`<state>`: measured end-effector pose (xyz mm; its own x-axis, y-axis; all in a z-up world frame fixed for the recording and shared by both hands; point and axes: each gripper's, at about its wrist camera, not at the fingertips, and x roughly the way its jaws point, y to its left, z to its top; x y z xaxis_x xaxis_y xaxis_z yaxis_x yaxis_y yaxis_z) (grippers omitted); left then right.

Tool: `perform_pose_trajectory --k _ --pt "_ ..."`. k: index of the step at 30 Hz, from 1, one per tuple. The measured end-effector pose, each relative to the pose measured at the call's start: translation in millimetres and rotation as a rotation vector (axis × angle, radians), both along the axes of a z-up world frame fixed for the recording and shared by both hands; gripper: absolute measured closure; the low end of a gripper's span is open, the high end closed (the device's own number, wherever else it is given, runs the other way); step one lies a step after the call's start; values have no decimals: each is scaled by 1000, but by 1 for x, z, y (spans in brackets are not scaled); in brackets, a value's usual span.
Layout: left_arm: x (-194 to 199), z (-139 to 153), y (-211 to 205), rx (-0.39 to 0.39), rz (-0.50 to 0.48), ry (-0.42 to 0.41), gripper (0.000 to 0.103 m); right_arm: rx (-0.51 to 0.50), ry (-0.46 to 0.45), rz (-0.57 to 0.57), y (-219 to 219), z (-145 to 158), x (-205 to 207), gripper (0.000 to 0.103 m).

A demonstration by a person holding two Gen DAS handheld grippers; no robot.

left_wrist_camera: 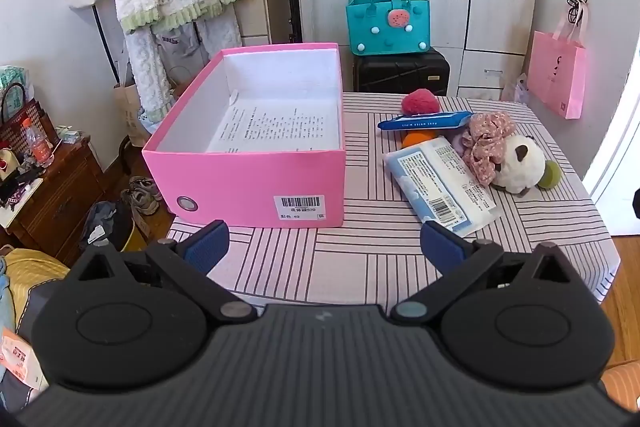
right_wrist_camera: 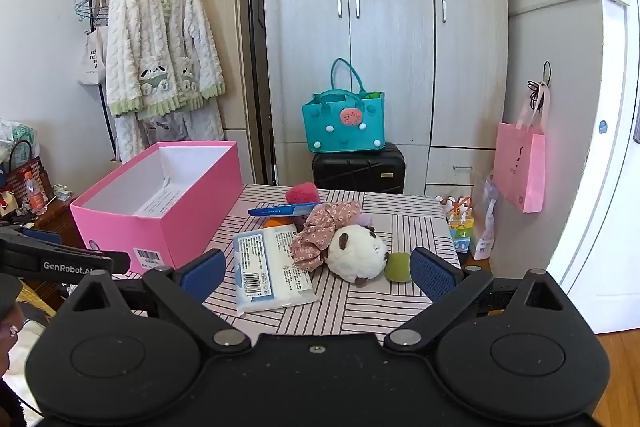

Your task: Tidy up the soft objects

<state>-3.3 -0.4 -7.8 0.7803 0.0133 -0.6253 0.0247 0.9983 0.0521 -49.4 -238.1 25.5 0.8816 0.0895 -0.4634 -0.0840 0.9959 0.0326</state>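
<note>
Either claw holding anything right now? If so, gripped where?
Nothing is held. The left claw and right claw are both open and empty, above the striped tablecloth, short of the pile.

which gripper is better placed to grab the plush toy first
Probably the right gripper: it is open and empty, with the plush toy almost between its fingers. The left gripper, also open, faces the pink box, with the toy off to its right.

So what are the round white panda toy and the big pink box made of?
The round white panda toy looks like fluffy plush; its surface is fuzzy and matte. The big pink box seems to be smooth cardboard, with flat stiff walls, a white inside and a barcode sticker.
</note>
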Motion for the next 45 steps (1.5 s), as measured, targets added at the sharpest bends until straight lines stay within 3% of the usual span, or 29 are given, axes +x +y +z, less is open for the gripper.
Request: perform_pose_trajectory --k 9,13,21,25,32,45 --pt "-8 9 -7 26 -57 -93 0 -1 -17 -6 0 -2 0 3" --pt "-7 9 -8 6 -73 -89 0 4 -18 -9 -3 -1 0 3" --pt "-3 8 -5 31 -16 -78 0 -6 -23 -14 -5 -3 1 3" --pt "-3 16 -1 12 -49 -83 0 -11 -29 -7 -7 1 5 3" --pt "3 30 7 5 -92 -70 0 13 8 31 -9 6 16 3" --pt "19 32 14 6 -56 -60 0 34 52 62 -15 8 33 3"
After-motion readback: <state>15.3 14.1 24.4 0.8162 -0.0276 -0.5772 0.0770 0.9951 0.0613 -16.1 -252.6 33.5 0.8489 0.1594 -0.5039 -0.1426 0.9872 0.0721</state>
